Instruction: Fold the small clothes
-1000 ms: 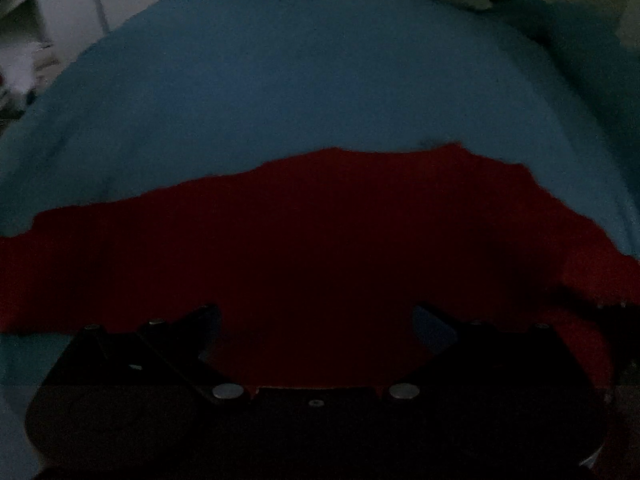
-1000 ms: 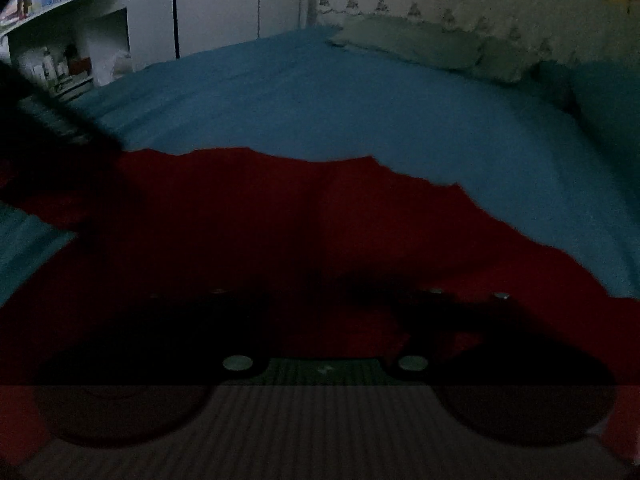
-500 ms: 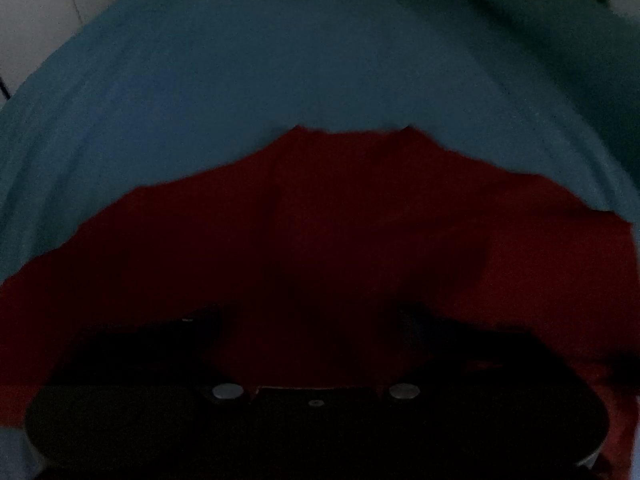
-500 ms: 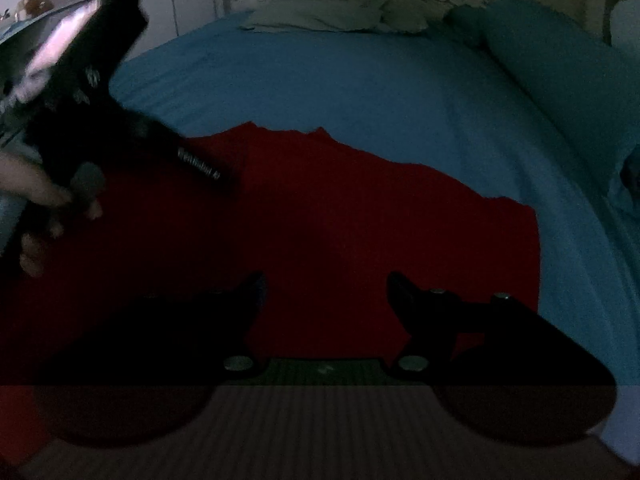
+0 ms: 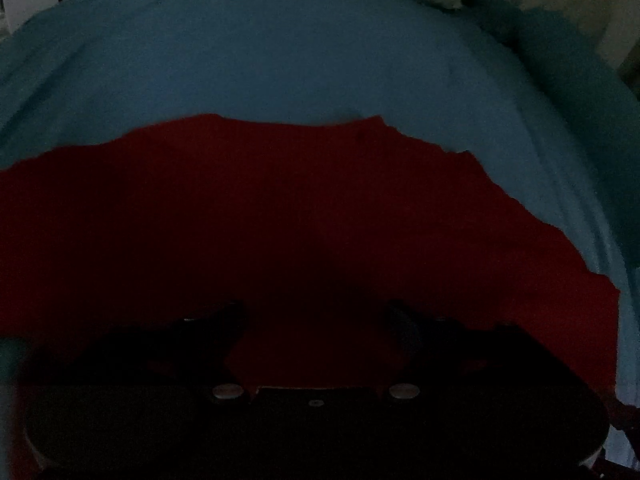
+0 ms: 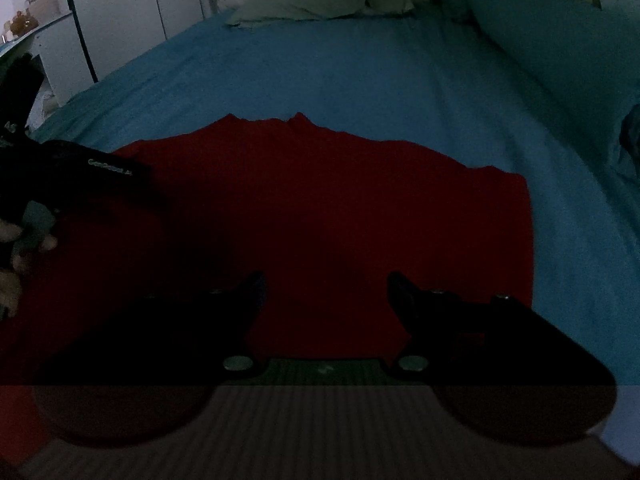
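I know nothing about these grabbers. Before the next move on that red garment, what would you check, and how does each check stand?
1. Red garment lies spread on the blue bedsheet: ok.
2. Right gripper open, nothing pinched: ok.
3. Left gripper open over the cloth after its jaws narrowed a little: ok.
4. Garment's right edge straight: ok.
5. Garment's near hem: cannot tell, hidden by the grippers.
6. Lighting: not ok, creases are hard to see.
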Tool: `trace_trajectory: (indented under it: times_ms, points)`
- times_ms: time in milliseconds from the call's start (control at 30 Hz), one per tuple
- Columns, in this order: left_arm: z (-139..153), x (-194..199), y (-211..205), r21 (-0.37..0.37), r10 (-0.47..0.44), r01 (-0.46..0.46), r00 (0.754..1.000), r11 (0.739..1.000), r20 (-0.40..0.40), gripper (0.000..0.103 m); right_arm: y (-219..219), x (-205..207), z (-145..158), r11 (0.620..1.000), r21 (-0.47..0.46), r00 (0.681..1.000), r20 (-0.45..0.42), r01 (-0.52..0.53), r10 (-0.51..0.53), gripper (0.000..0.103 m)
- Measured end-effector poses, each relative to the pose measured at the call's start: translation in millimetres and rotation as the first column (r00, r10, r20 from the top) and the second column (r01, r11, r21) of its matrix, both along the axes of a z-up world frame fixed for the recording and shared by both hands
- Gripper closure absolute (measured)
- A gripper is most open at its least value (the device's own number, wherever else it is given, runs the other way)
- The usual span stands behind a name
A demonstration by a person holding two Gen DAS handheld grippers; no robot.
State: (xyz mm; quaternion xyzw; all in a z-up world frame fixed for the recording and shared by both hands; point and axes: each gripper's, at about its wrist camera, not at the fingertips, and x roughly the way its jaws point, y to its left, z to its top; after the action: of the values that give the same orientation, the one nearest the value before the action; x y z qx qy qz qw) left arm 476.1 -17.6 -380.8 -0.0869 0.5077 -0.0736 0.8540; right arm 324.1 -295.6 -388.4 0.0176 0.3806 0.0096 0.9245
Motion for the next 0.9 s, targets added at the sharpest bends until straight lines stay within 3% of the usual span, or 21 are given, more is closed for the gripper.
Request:
trace_trajectory:
  times_ms: [167,300,367,533,700,900]
  points:
    - [0,9,2,-0.046,0.053,-0.052,0.999,0.998,0.010,0.027,-2,1,-3,1.000,0.001,1.000,-0.011,0.005,-0.005,0.021]
    - [-2,29,2,0.005,0.090,-0.090,0.996,0.996,-0.002,0.072,-3,3,-6,1.000,0.007,1.000,-0.019,0.019,-0.019,0.021]
    - [1,30,6,-0.010,0.089,-0.089,0.996,0.996,0.002,0.091,-4,1,-8,0.999,0.007,0.999,-0.025,0.031,-0.031,0.021]
    - [35,19,13,-0.007,0.099,-0.099,0.985,0.995,0.145,0.092,-6,-5,-9,0.998,0.024,0.997,-0.035,0.063,-0.062,0.021]
    - [57,-4,47,0.074,0.199,-0.230,0.935,0.970,0.293,0.092,-6,-13,-12,0.997,0.032,0.996,-0.047,0.073,-0.072,0.021]
    - [10,-3,67,0.115,0.239,-0.264,0.952,0.958,0.192,0.091,-14,-15,-24,0.994,0.021,0.990,-0.089,0.109,-0.107,0.020]
